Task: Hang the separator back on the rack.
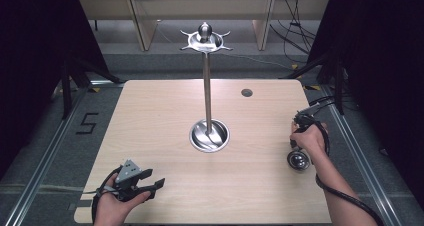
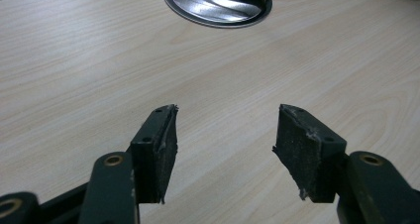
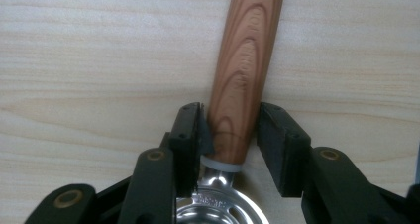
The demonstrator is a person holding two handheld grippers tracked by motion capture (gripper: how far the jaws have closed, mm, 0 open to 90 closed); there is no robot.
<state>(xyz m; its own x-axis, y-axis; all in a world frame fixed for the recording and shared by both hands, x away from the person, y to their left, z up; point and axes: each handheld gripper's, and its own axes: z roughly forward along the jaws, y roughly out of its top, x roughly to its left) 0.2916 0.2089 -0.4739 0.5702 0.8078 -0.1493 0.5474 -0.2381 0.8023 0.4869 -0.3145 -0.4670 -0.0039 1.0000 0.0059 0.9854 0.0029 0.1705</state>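
A pale wood-grain desk [image 1: 165, 106] stands on a grey floor between dark curtains, and a "5" [image 1: 86, 123] is marked on the floor to its left. At the desk's centre rises a steel stand [image 1: 207, 86] with a round base and a hooked crown. Near the right edge lies a wooden-handled metal utensil [image 3: 243, 70]. The right hand-held gripper [image 3: 233, 130] brackets the handle just above the metal collar: the left pad touches, the right seems just off, so whether the grip is firm cannot be told. The left hand-held gripper [image 2: 225, 135] waits near-left, jaws apart and empty. Probably early: the utensil is not yet lifted or hung. No brand is legible
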